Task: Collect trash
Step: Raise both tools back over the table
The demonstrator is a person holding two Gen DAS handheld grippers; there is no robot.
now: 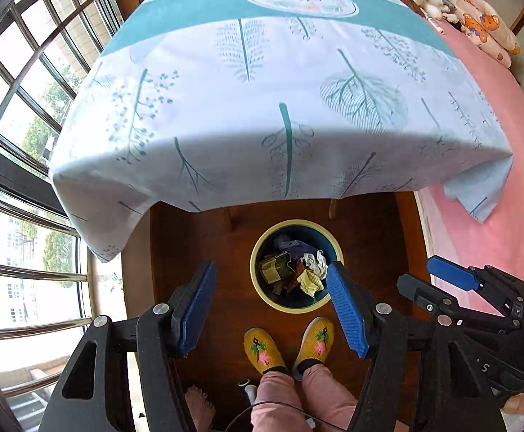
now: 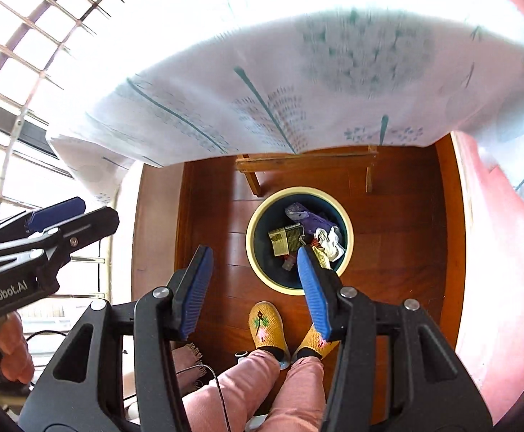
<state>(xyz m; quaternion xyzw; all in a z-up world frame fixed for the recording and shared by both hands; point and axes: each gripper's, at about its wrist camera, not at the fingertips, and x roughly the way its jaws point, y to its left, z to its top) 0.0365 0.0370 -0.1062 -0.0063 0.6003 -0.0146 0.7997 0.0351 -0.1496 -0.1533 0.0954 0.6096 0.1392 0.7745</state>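
A round trash bin with a cream rim [image 1: 254, 262] [image 2: 250, 237] stands on the wooden floor below the table's edge. Inside it lie a small carton [image 1: 274, 268] [image 2: 285, 239], crumpled white paper [image 1: 314, 260] [image 2: 332, 242], a yellow scrap [image 1: 310, 283] and a purple wrapper [image 2: 305, 216]. My left gripper [image 1: 272, 268] hangs high over the bin, pointing down, open, with nothing between its blue pads. My right gripper [image 2: 254, 252] is beside it, also open and empty. Each gripper shows at the side of the other's view: the right [image 1: 449, 273], the left [image 2: 56, 214].
A table under a white and teal leaf-print cloth [image 1: 262, 90] [image 2: 262, 72] fills the upper view. A wooden frame [image 2: 308, 160] sits beneath it. The person's yellow slippers [image 1: 263, 351] stand close to the bin. Barred windows [image 1: 27, 108] are left, a pink bed [image 1: 496, 223] right.
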